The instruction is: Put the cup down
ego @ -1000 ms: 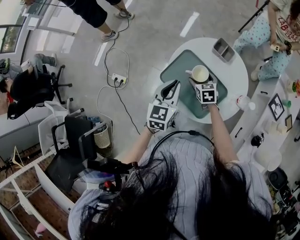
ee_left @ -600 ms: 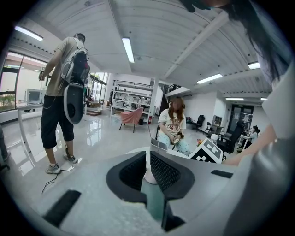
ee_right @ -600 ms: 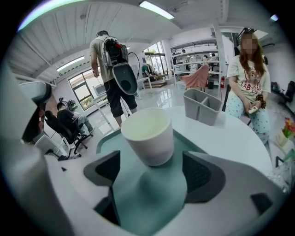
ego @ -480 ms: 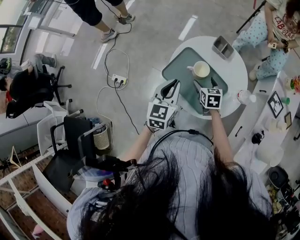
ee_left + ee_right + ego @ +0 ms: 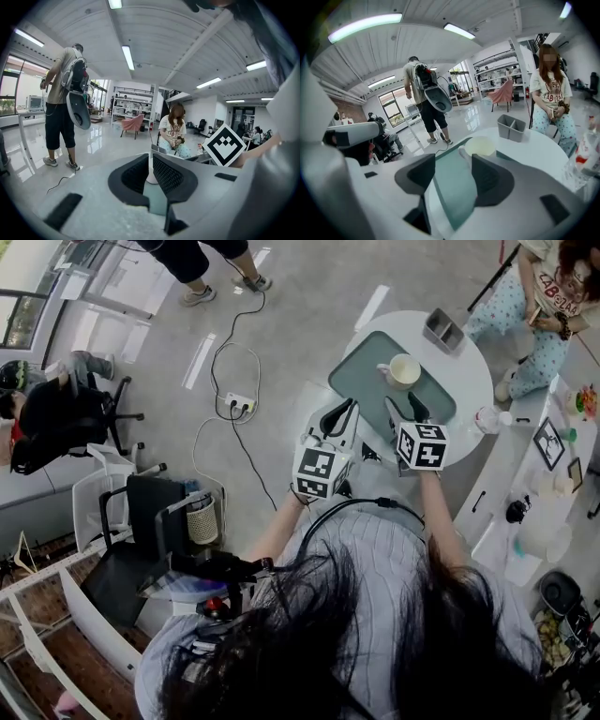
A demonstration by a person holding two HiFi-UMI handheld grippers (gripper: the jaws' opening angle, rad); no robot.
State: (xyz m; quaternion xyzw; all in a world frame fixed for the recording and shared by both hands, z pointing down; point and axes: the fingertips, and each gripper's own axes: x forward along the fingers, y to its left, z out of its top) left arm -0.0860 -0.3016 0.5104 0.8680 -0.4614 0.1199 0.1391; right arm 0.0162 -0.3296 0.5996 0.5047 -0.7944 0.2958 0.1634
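Observation:
A cream cup (image 5: 404,370) stands upright on the green mat (image 5: 361,381) of the round white table (image 5: 473,367). My right gripper (image 5: 404,410) is drawn back from the cup, nearer me, over the mat's near edge. Its jaws are closing with nothing between them. In the right gripper view the cup (image 5: 480,146) sits beyond the fingertips of the right gripper (image 5: 452,176), apart from them. My left gripper (image 5: 341,412) hangs at the table's left edge, fingers together and empty. The left gripper (image 5: 151,176) shows only a thin slit between its pads.
A grey divided bin (image 5: 443,331) stands at the table's far side and a plastic bottle (image 5: 487,443) at its right rim. A seated person (image 5: 553,296) is beyond the table. A power strip with cables (image 5: 234,401) lies on the floor to the left.
The right gripper has let go of the cup and pulled back toward me, its jaws narrowing. The cup stays upright on the mat. The left gripper has hardly moved.

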